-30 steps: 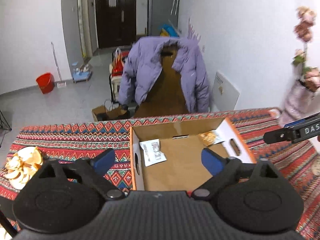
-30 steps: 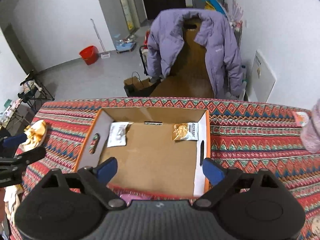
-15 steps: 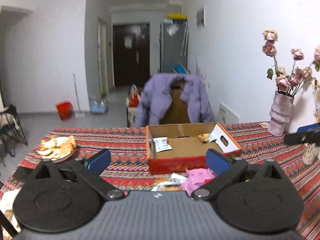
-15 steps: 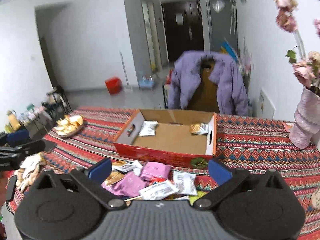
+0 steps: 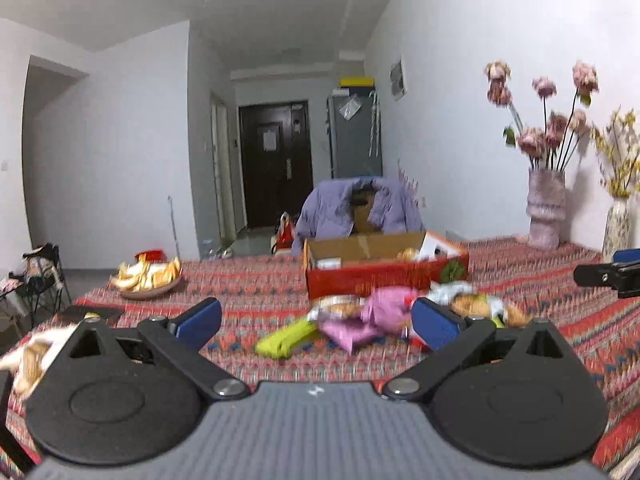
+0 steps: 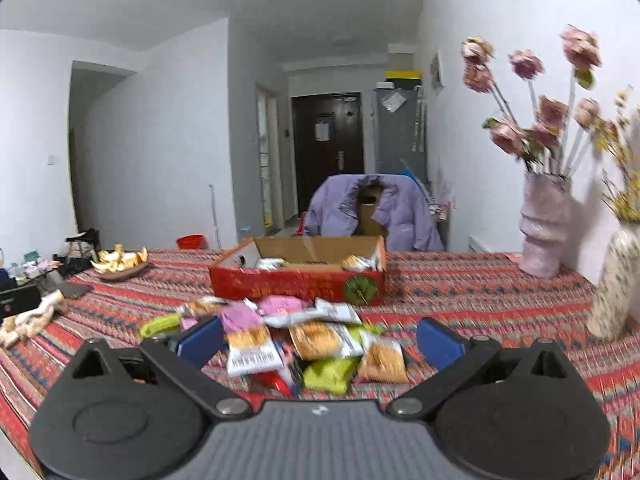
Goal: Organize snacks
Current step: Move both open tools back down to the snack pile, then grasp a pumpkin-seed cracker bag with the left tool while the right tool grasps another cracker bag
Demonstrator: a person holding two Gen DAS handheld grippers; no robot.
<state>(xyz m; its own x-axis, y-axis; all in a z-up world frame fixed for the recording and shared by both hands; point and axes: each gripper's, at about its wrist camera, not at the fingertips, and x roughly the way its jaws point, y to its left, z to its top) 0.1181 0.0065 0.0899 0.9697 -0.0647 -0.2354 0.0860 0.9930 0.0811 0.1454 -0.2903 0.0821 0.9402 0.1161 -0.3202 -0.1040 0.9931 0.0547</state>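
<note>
An open cardboard box (image 5: 384, 276) with a red front stands on the patterned tablecloth (image 5: 256, 292), with two small packets (image 6: 356, 262) inside at the back. In front of it lies a loose pile of snack packets (image 6: 308, 336): pink (image 5: 384, 312), lime green (image 5: 286, 338) and orange-and-white ones. My left gripper (image 5: 316, 322) is open, low over the cloth, short of the green and pink packets. My right gripper (image 6: 320, 336) is open just above the near side of the pile, with nothing gripped. Its finger also shows in the left wrist view as a black bar (image 5: 608, 276) at the right.
A dish of orange peel (image 5: 148, 280) sits far left. Two vases (image 6: 544, 232) (image 6: 612, 288) with flowers stand at the right by the wall. A chair draped with a purple jacket (image 6: 376, 216) is behind the table. White cloth (image 6: 28, 320) lies at the left edge.
Both grippers have pulled back from above the box and dropped lower. The views have tilted up to near level, and the snack pile in front of the box has come into view.
</note>
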